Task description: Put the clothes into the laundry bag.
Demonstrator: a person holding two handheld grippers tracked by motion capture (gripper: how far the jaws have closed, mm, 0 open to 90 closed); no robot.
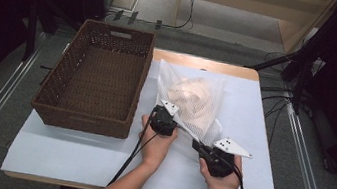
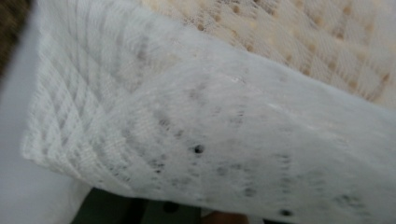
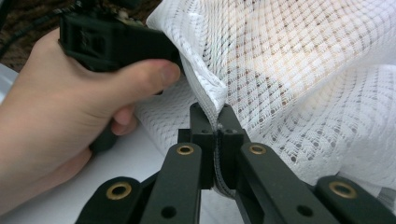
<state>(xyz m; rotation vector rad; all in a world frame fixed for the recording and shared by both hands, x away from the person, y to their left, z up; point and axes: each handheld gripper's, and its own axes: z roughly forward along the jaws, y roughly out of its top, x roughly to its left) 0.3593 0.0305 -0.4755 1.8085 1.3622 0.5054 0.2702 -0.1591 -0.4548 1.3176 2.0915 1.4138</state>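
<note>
We see two forearms come in from the bottom of the high view, side by side, both reaching forward over the counter (image 1: 71,156). The left hand (image 1: 155,145) is wrapped around the left tool (image 1: 165,119), with the thumb lying along its side. The right hand (image 1: 219,178) holds the right tool (image 1: 197,146), which points up and to the left. A black cable (image 1: 128,162) trails back from the left tool along the arm.

A white mesh bag (image 1: 191,100) lies on the counter just past both tools. Something soft and cream-colored (image 1: 189,95) sits inside it. We cannot tell what that thing is.

In the right gripper view, the two black jaws of the right tool (image 3: 217,119) are pressed together on a folded edge of the mesh bag (image 3: 299,70). The net rises up and away from the jaws. The left hand (image 3: 70,107) and its tool (image 3: 112,42) sit just to the left, touching the same bag.

In the left gripper view, the mesh bag (image 2: 210,116) is right up against the camera and hides the jaws. We cannot tell if the left tool is wide or narrow.

A brown wicker basket (image 1: 53,107) stands on the left part of the counter, just beside the bag.
</note>
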